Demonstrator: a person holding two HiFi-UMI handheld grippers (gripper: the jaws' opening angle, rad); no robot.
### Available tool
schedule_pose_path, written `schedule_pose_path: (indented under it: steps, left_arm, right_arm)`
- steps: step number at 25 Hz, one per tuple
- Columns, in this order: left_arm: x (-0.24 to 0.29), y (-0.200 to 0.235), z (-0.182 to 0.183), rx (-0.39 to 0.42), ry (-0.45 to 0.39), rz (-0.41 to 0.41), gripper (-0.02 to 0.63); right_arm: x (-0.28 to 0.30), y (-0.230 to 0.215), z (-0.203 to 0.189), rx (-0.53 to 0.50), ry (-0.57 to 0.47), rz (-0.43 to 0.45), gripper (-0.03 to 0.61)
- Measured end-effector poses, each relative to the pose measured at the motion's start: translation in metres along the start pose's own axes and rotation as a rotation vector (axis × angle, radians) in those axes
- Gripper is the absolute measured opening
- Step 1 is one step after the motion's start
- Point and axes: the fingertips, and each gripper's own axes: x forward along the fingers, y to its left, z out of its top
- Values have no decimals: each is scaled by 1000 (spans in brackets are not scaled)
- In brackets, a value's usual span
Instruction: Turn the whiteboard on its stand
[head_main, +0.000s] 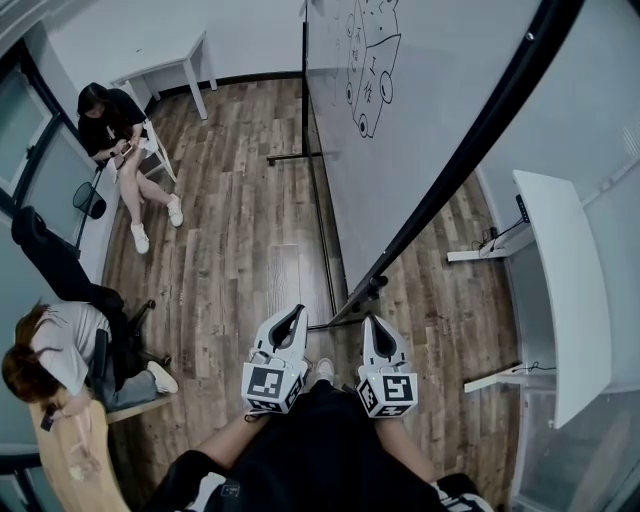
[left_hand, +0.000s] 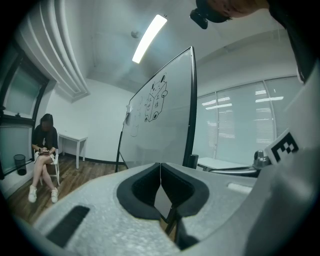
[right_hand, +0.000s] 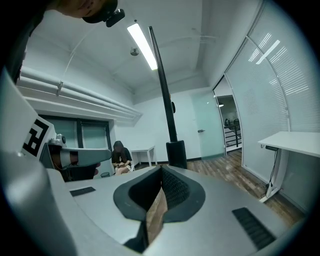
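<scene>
- Large white whiteboard with black frame: stands upright just ahead of the person, its near edge towards both grippers and its drawn face to the left. Judged stiff, bulky and apt to swing. The glossy face looks slippery.
- Black tubular metal stand: feet on the wooden floor. It may shift under a hard push.
- Black near frame edge: judged the soundest hold, being narrow and rigid.
- Left gripper: jaws together, nothing between them, short of the board.
- Right gripper: jaws likewise closed and empty, beside the left.
- Whether the board already stands turned cannot be determined.
</scene>
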Motion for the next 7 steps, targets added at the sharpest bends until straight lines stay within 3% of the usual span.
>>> schedule_pose_path:
  steps: [7]
  left_arm:
    - [0,-1,-1,-1,3,-4,18]
  right_arm:
    - [-1,-1,-3,29,3,-4,12]
